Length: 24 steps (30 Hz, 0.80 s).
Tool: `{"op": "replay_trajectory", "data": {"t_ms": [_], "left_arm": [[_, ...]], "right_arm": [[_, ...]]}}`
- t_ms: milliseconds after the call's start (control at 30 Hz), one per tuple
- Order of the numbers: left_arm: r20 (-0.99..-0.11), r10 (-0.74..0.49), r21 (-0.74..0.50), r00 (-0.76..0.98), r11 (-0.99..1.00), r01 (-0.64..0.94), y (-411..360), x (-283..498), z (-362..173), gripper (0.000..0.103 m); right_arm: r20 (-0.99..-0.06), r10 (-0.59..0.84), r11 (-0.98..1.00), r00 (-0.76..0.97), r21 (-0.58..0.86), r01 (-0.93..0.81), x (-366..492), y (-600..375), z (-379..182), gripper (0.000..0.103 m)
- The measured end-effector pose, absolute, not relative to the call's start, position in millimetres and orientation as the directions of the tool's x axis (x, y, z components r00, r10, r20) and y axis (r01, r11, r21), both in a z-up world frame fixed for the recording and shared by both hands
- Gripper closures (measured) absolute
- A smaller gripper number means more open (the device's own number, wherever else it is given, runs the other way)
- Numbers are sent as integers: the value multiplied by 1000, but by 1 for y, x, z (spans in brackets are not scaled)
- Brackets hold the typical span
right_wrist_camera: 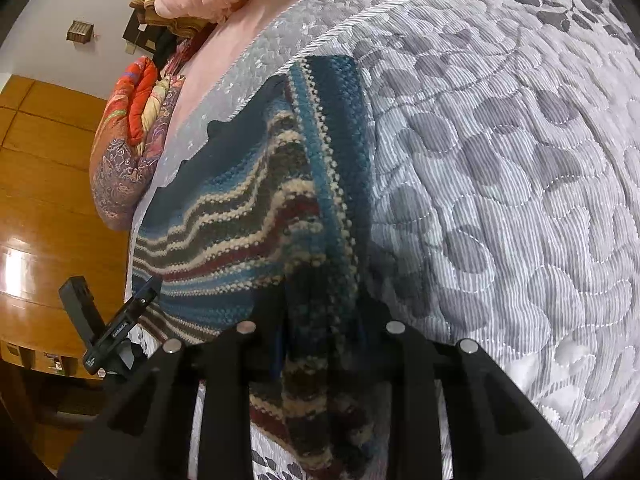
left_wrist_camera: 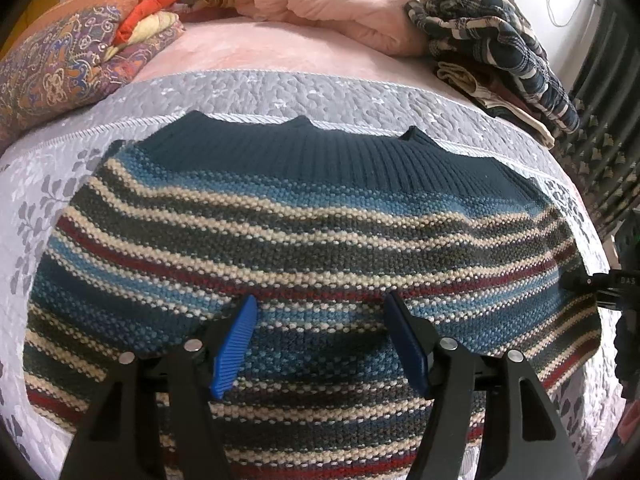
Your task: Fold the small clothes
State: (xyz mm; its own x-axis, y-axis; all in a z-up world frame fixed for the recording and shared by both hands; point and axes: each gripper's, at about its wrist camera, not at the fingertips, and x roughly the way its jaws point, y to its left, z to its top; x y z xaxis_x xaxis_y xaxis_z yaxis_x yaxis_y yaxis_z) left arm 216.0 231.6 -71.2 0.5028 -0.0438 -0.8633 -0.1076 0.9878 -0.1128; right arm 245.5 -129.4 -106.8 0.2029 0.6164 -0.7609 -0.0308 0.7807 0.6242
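Note:
A small knitted sweater (left_wrist_camera: 304,216) with blue, cream, grey and red stripes and a dark teal ribbed band lies flat on the grey quilt (left_wrist_camera: 280,92). My left gripper (left_wrist_camera: 320,332) is open just over its near part; the blue pads (left_wrist_camera: 236,344) stand apart with only flat knit below them. At the sweater's right side, my right gripper (right_wrist_camera: 320,320) is shut on a bunched strip of the sweater (right_wrist_camera: 324,168). The fabric hides its pads. The right gripper (left_wrist_camera: 600,284) shows at the edge of the left wrist view, and the left gripper (right_wrist_camera: 116,320) in the right wrist view.
Behind the sweater lie a pink blanket (left_wrist_camera: 328,4), a folded patterned quilt (left_wrist_camera: 80,48) at the left and a pile of dark plaid clothes (left_wrist_camera: 492,48) at the right. The bed's left side meets a wooden floor (right_wrist_camera: 48,200). Bare grey quilt (right_wrist_camera: 500,200) spreads to the right.

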Motion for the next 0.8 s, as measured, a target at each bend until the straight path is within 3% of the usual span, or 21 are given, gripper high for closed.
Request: {"op": "replay_trajectory", "data": {"t_ms": [367,633,800], "left_arm": [[-864,-77,-151,497,982,-111,237,215,-68,35],[-837,-76,-177,542,975,-136,268,197,-39,35],[-832,-73,-197,549,966,-169,289,191,-34,35]], "right_arm": [[-757,612,779,228,627,-12,242,-121,-87,80],[-774,586,808,240,539,-236,247,-39,-2,81],[-801,560,815,212,487,-315,253,16,16,82]]}}
